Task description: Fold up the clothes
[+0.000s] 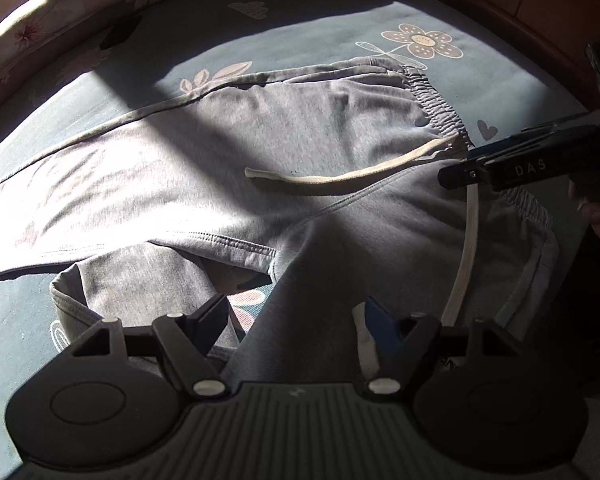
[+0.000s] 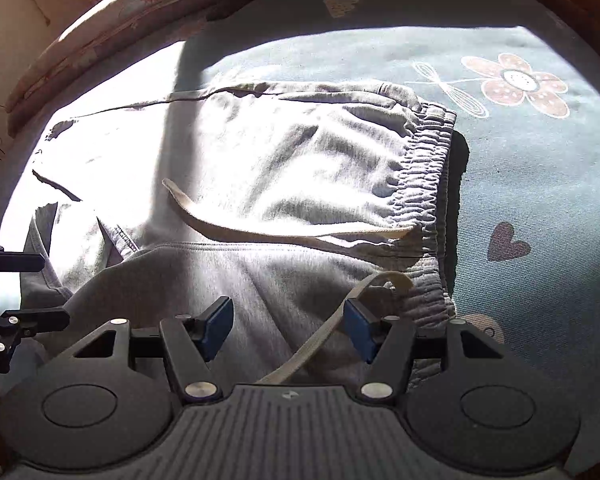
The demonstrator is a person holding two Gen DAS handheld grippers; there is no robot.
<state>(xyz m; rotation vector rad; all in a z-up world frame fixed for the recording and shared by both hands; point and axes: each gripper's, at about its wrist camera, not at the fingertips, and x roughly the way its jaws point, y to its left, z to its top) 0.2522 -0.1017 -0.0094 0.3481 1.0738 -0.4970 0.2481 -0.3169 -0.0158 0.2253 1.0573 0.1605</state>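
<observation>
- Both jaws stand wide with nothing pinched – left gripper [image 1: 296, 316] hovers over the near trouser leg, right gripper [image 2: 290, 326] over the near end of the waistband [image 2: 428, 184].
- Grey sweatpants [image 1: 228, 152] lie spread on the blue flowered bedcover [image 1: 332, 32], waistband toward the flower print [image 1: 420, 44], legs running away from the waistband into a bright sun patch.
- Cream drawstring [image 2: 260, 228] is loose – one end lies across the fabric away from the waistband, the other passes between the right gripper's fingers without being held.
- Near leg looks bunched and partly tucked under the far leg, so the pants aren't flat.
- Step, as I judge it: approach for the first fold, nothing gripped yet.
- Next move calls for each gripper to drop onto the near edge – right at the waistband, left further down the leg – and close on cloth only, not the drawstring.
</observation>
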